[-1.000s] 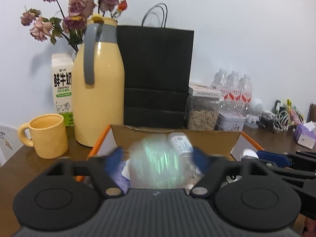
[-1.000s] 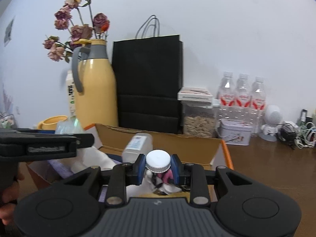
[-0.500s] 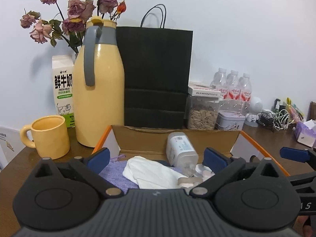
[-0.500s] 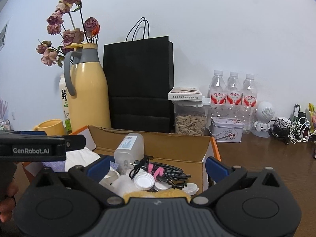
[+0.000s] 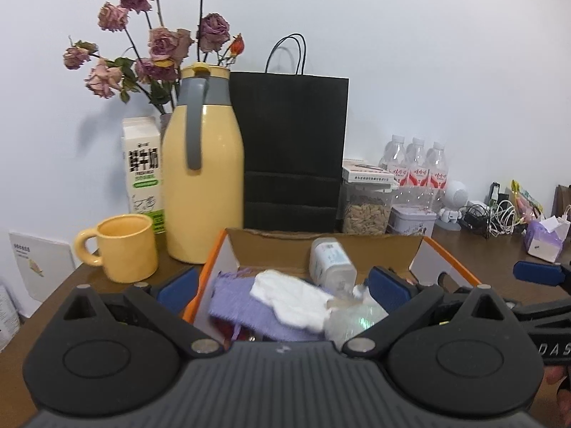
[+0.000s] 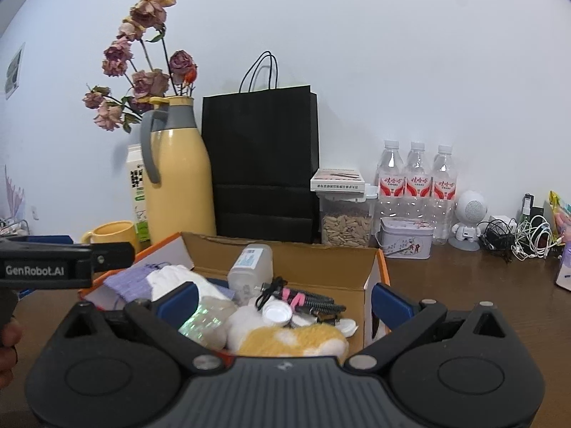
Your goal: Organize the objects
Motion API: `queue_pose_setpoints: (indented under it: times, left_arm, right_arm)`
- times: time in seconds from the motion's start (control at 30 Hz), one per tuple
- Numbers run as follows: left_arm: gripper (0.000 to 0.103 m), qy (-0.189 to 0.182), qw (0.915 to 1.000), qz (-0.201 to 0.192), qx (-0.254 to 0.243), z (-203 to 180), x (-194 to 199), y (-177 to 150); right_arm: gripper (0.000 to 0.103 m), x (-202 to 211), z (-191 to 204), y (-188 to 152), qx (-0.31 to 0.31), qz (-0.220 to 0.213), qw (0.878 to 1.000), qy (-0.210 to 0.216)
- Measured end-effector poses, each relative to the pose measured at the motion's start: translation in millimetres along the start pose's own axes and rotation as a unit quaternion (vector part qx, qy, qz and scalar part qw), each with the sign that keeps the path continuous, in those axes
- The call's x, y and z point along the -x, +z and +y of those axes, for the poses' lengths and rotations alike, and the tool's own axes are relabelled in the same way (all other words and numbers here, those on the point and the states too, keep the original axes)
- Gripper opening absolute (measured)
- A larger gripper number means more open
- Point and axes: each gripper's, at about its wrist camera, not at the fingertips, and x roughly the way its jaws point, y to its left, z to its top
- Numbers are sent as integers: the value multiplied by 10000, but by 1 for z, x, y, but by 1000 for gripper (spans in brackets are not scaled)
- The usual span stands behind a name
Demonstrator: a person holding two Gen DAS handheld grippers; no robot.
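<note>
Both hand-held grippers, left (image 5: 282, 285) and right (image 6: 282, 303), are standing wide and holding nothing, their jaws having just been opening. The box (image 6: 285, 249) on the table (image 6: 464, 285) is already holding bottle (image 6: 251, 267), cloths, cable (image 6: 303, 297) and cap (image 6: 276, 312); little seems left

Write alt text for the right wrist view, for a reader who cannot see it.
The right gripper hangs open over a cardboard box holding a clear bottle, a white cap, black cables, cloths and a yellow-and-white plush. Behind stand a yellow thermos, a black paper bag and three water bottles.
</note>
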Motion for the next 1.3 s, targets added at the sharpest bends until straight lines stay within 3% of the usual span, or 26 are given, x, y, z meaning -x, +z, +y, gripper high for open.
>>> queue_pose_setpoints:
  times: [0.7,1.0,1.3]
  left_arm:
    - [103,198,9972,724,-60,16,85,-52]
    - [103,190,9947,1013,-72,17,94,-73]
    - [103,208,9944,1036,-28,19,96,-76]
  right_arm:
    - [103,75,18,-46,-188,787,9966,124]
    - [103,82,16,-60,-295,993,9946,75]
    - [103,85,17,-60,-270,1012,9945,81]
